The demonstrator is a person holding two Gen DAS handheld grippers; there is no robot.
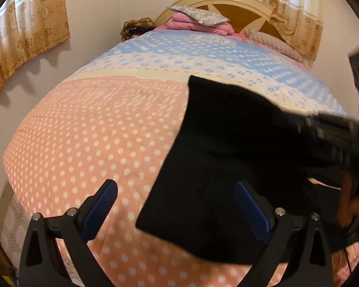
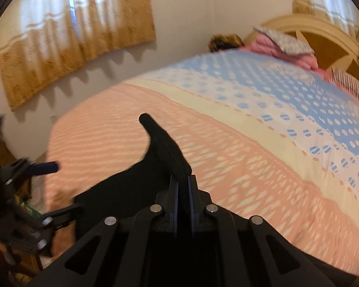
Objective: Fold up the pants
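Observation:
Black pants point(image 1: 227, 157) hang in the air above the bed, spread as a dark sheet across the right half of the left wrist view. My left gripper point(image 1: 177, 198) is open and empty, its blue-padded fingers point(image 1: 100, 203) wide apart, the right one in front of the pants' lower edge. My right gripper point(image 2: 183, 186) is shut on a thick edge of the pants point(image 2: 165, 148), which sticks up from its fingertips and drapes down to the left. The right gripper point(image 1: 328, 131) shows blurred at the right in the left wrist view. The left gripper point(image 2: 45, 167) shows at the far left in the right wrist view.
The bed's quilt point(image 1: 88, 129) is pink with white dots near me and blue and white farther away. Pink bedding and a grey pillow point(image 1: 198, 16) lie by the cream headboard point(image 1: 227, 0). Gold curtains point(image 1: 28, 24) hang on the walls. A striped pillow point(image 2: 354, 86) lies at the right.

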